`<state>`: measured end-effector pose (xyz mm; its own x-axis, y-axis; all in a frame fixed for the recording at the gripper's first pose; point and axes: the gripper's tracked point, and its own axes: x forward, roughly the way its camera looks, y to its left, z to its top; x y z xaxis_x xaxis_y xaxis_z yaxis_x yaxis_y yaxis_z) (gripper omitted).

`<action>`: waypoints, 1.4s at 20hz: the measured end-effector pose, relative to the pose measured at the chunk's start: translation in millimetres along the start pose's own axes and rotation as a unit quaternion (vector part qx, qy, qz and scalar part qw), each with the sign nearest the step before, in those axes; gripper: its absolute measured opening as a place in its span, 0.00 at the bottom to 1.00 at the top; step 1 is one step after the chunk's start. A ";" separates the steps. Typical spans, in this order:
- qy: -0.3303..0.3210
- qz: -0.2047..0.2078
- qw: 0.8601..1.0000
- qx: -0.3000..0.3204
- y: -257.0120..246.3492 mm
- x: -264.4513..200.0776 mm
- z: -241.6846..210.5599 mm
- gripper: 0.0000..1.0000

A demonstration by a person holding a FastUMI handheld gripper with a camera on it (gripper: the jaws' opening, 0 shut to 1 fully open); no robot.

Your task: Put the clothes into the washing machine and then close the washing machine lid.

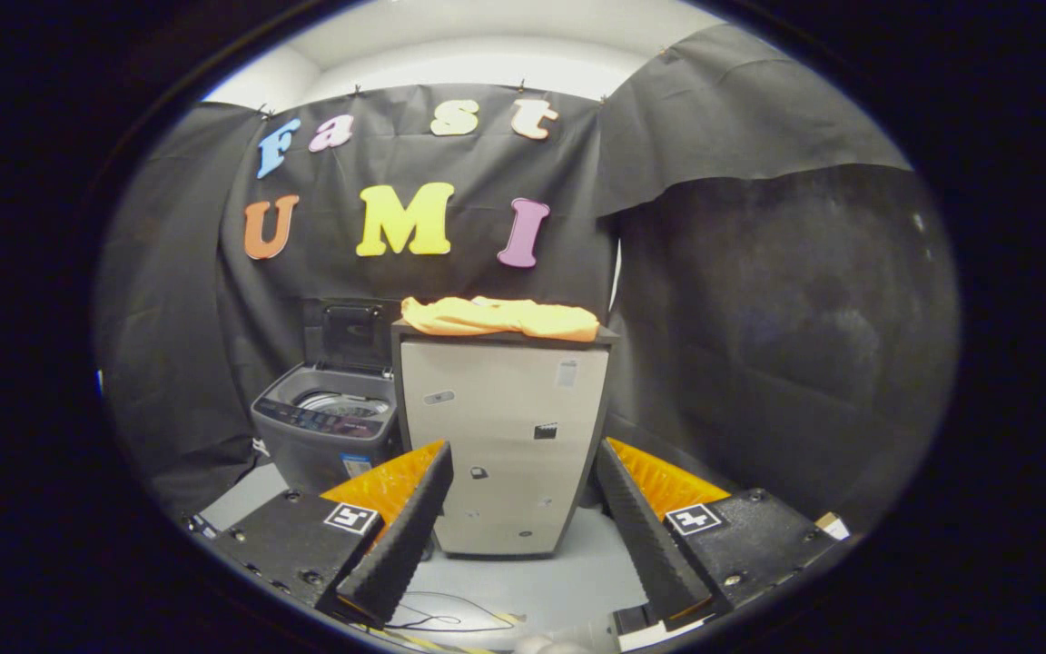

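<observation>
An orange garment (pixel 500 317) lies folded on top of a silver cabinet (pixel 505 436), well beyond my fingers. To the cabinet's left stands a grey top-loading washing machine (pixel 323 434) with its lid (pixel 350 336) raised upright and the steel drum visible inside. My gripper (pixel 523 463) is open, its two black ribbed fingers (pixel 405 536) spread wide with nothing between them. The cabinet front shows in the gap between the fingers, still at a distance.
Black cloth walls close in the booth behind and to the right of the cabinet. A pale floor (pixel 523 581) runs from the fingers to the cabinet's base, with a thin dark cable (pixel 441 618) lying on it just below the fingers.
</observation>
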<state>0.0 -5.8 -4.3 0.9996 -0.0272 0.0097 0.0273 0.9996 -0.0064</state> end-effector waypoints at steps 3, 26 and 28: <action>-0.001 0.006 1.000 0.000 7.4 2.5 0.7 1.00; -0.041 0.012 0.999 0.004 0.0 123.9 181.6 1.00; -0.043 0.016 0.999 0.008 -4.7 157.9 204.4 1.00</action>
<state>155.8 -13.5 201.6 0.9953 0.0044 0.0962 -0.0052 1.0000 0.0084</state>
